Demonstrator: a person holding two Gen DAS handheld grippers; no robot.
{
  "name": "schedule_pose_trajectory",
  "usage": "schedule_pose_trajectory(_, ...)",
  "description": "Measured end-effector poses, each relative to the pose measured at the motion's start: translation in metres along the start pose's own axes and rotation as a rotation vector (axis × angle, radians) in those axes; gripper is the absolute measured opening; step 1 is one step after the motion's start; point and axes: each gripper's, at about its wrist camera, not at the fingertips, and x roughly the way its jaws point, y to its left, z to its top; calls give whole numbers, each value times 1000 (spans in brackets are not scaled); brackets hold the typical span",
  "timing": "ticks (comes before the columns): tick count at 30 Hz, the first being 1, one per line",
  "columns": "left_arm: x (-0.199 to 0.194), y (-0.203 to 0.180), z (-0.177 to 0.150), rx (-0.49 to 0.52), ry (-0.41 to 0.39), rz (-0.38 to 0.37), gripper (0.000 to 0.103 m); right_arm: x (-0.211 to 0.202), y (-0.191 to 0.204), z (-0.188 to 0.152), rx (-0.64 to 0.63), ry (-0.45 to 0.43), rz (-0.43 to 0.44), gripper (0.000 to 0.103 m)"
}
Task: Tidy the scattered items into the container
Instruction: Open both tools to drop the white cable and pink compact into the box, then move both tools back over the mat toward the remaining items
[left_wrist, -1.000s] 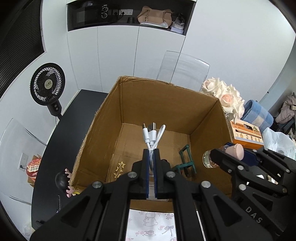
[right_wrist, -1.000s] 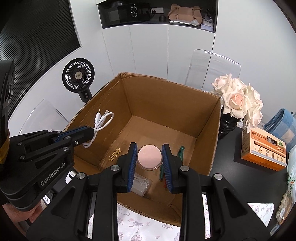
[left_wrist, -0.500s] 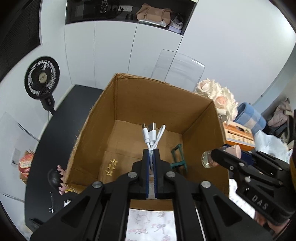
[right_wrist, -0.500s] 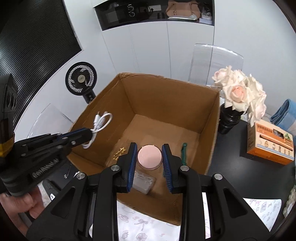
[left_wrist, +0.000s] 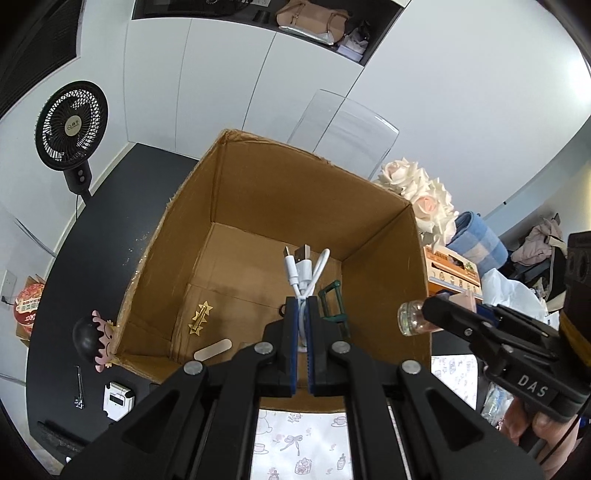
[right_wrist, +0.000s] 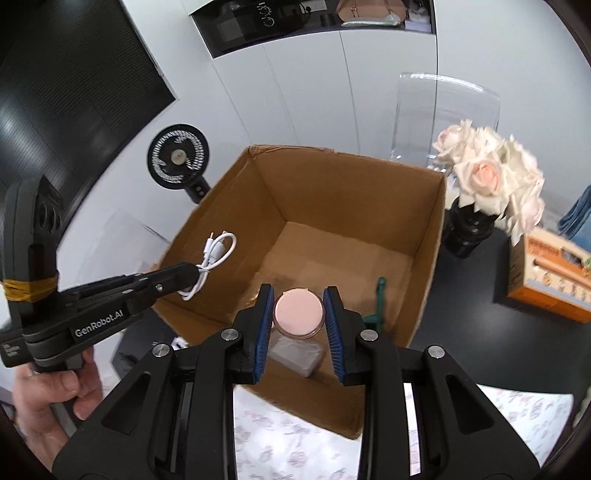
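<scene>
An open cardboard box (left_wrist: 258, 177) stands on the black table. My left gripper (left_wrist: 303, 306) is shut on a coiled white USB cable (left_wrist: 304, 266), held above the box's near left side; from the right wrist, the cable (right_wrist: 218, 251) hangs over the left wall. My right gripper (right_wrist: 299, 291) is shut on a small glass jar with a pink lid (right_wrist: 298, 312) above the box's near edge. On the box floor lie a gold star hair clip (left_wrist: 199, 317), a green clip (left_wrist: 332, 302), a wooden stick (left_wrist: 213, 349) and a clear plastic case (right_wrist: 295, 352).
Left of the box on the table are a cartoon-head figure (left_wrist: 92, 339), a metal tool (left_wrist: 78, 387) and a small white device (left_wrist: 118, 398). A fan (left_wrist: 72, 125) stands at the back left, with roses (right_wrist: 491, 177) and an orange carton (right_wrist: 546, 280) to the right. A patterned cloth (left_wrist: 299, 443) lies in front.
Both grippers have lifted a little higher over the box, so it looks smaller and more of the table shows. The holds on the cable and the jar are unchanged.
</scene>
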Motion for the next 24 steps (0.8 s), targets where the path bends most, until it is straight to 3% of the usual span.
schedule_pose_trajectory(1,-1,0,0,-2,1,1,4,-1,-2,0,15,5,12,50)
schedule_pose_trajectory(3,-1,-1,1,0,13,0,7,-4,-2,0,22,-2,11,75)
schedule_pose_trajectory(6,-6,-2,1,-2,4,1,40,-8,-1,-1,22,-14,2,75)
schedule_pose_trajectory(8,-9,-1,1,-7,-11,-7,80,-12,-1,-2,22,-21,-3,76)
schedule_pose_trajectory(9,-11,0,2,-11,-15,-14,83,-14,-1,-2,23,-25,-5,76)
schedule_pose_trajectory(14,-17,-3,-3,-1,-24,-2,83,-30,-8,-12,6,-54,-47,86)
schedule_pose_trajectory(23,-21,-19,-16,29,-42,7,83,-62,-39,-28,47,-77,-90,88)
schedule_pose_trajectory(24,-21,-22,-16,32,-43,3,83,-66,-41,-30,47,-78,-95,92)
